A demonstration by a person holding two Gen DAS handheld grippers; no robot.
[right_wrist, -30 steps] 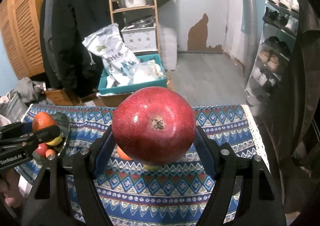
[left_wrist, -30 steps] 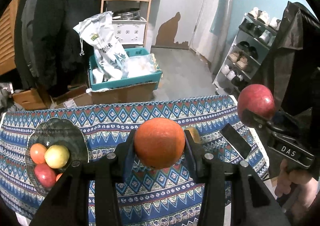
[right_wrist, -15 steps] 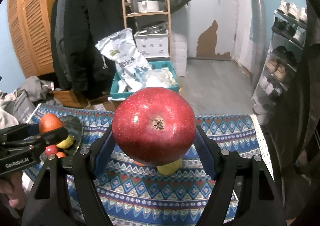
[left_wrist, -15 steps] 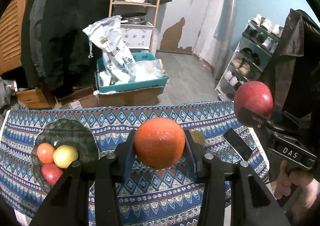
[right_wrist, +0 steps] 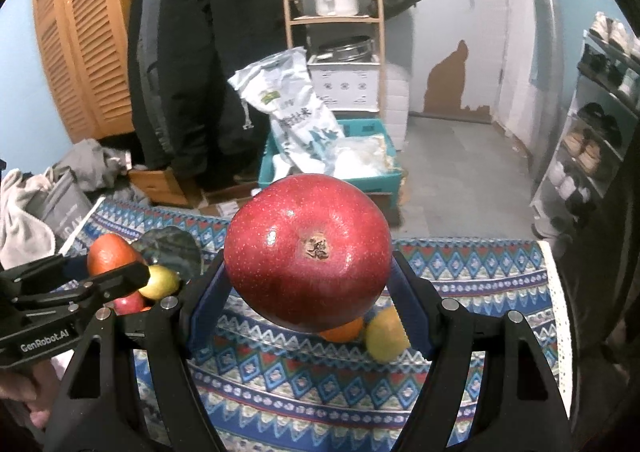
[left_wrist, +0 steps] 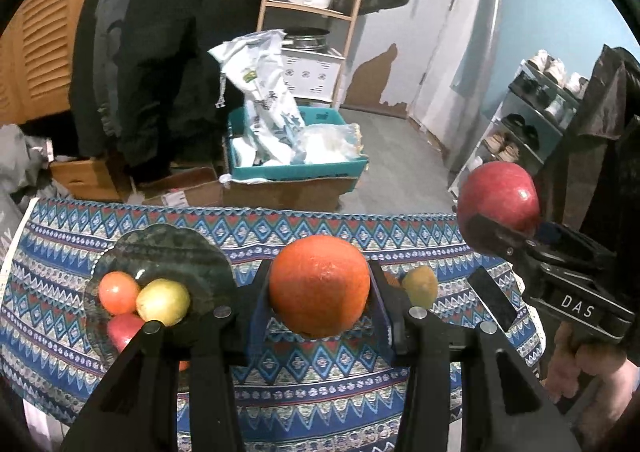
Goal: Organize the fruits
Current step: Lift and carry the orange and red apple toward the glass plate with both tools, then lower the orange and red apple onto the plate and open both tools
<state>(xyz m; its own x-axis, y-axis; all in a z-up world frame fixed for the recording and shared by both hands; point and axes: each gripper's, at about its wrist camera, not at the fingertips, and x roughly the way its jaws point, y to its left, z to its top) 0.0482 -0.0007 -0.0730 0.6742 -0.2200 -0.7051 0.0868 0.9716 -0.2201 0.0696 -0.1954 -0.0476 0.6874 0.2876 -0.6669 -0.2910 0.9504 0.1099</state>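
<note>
My left gripper (left_wrist: 319, 292) is shut on an orange (left_wrist: 319, 286) and holds it above the patterned tablecloth (left_wrist: 320, 364). My right gripper (right_wrist: 308, 284) is shut on a big red apple (right_wrist: 307, 259), also held in the air; it shows in the left wrist view (left_wrist: 498, 197) at the right. A dark glass plate (left_wrist: 168, 252) on the left of the table holds an orange fruit (left_wrist: 118, 292), a yellow one (left_wrist: 163, 302) and a red one (left_wrist: 124, 328). A yellow-green fruit (right_wrist: 386, 334) and a small orange one (right_wrist: 342, 332) lie on the cloth at mid-right.
A black phone (left_wrist: 492, 298) lies on the cloth near the right edge. Beyond the table's far edge stand cardboard boxes, a teal crate (left_wrist: 296, 167) with bags, a wooden shelf (left_wrist: 320, 3), hanging coats and a shoe rack (left_wrist: 532, 119).
Both grippers have risen and tilted up a little with their fruit still held. The plate and the loose fruits have not moved.
</note>
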